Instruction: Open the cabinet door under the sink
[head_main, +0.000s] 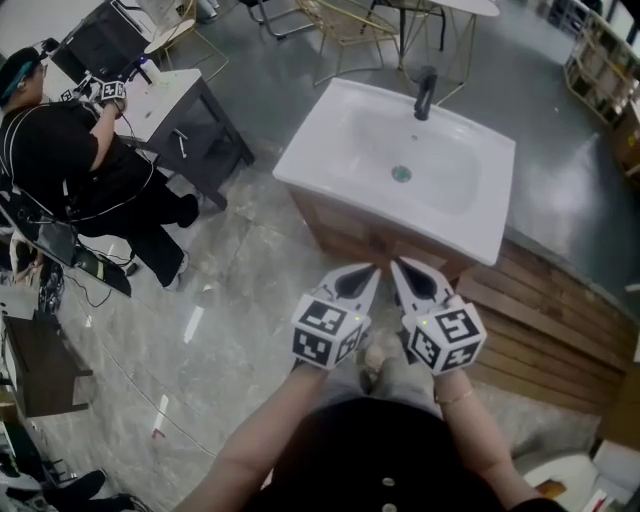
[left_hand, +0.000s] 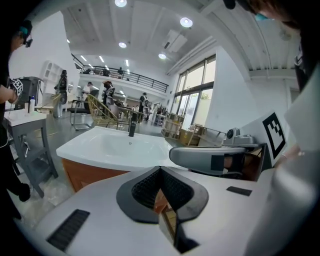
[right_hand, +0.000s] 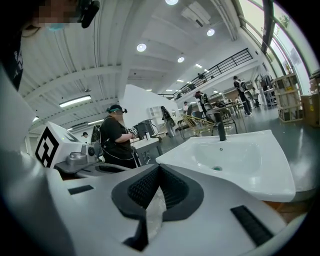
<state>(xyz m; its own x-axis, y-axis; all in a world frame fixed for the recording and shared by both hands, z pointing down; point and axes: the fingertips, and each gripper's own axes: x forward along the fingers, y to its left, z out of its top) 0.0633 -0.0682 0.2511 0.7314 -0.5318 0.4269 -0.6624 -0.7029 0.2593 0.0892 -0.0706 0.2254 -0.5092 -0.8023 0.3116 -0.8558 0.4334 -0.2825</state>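
well, your left tongs and right tongs are both clenched on nothing, near the wooden cabinet door under the white sink. it's likely a stiff, light hinged panel; no handle shows, so hook its free edge.

Open floor before the cabinet, sink rim above

White, black-padded left claw and right claw bear black-and-white marker cubes; black buttoned top.
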